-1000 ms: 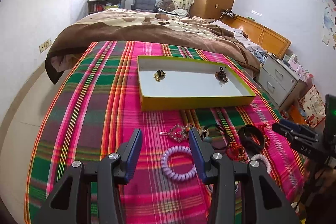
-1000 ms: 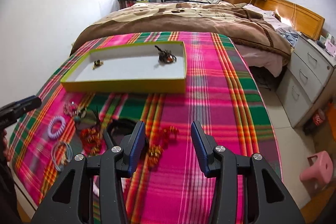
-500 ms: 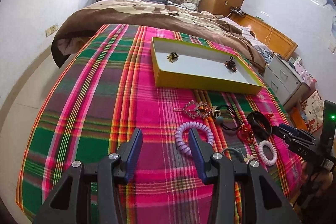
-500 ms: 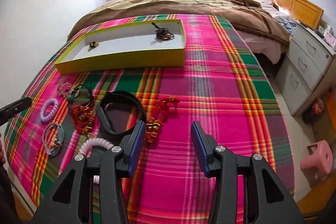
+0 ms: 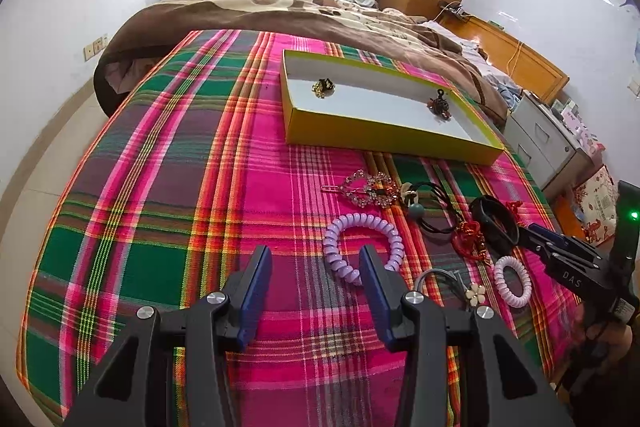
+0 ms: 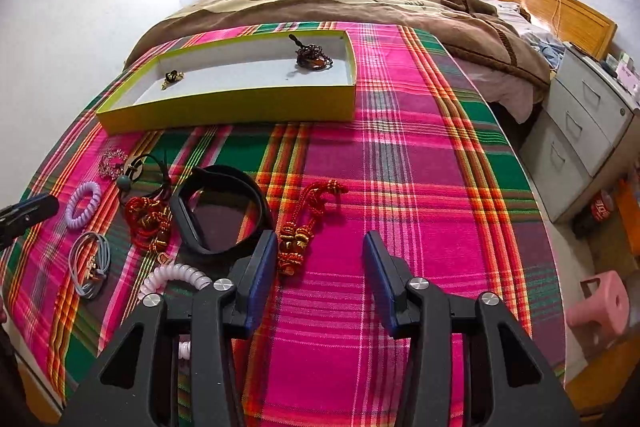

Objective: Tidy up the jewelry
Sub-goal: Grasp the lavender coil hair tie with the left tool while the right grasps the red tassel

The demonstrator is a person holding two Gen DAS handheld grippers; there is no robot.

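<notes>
A yellow-green tray (image 5: 384,141) (image 6: 224,115) lies on the plaid cloth and holds a gold piece (image 5: 323,87) and a dark beaded piece (image 5: 440,105). Loose jewelry lies in front of it: a rhinestone clip (image 5: 366,189), a purple coil band (image 5: 362,247) (image 6: 83,205), a black strap (image 6: 218,211), a red-gold tassel (image 6: 308,223), a red knot (image 6: 146,217), a pale coil band (image 5: 513,281) and a grey band (image 6: 89,263). My left gripper (image 5: 316,287) is open and empty, just left of the purple coil. My right gripper (image 6: 320,277) is open and empty, right of the tassel.
The plaid cloth (image 5: 160,187) covers a table against a bed with a brown blanket (image 6: 340,3). A grey drawer unit (image 6: 580,131) and a pink stool (image 6: 600,305) stand to the right. The table's near and right edges drop off close by.
Both grippers have pulled back and risen from the table. The left one has drifted left, so the purple coil now lies by its right finger. Both stay open and empty.
</notes>
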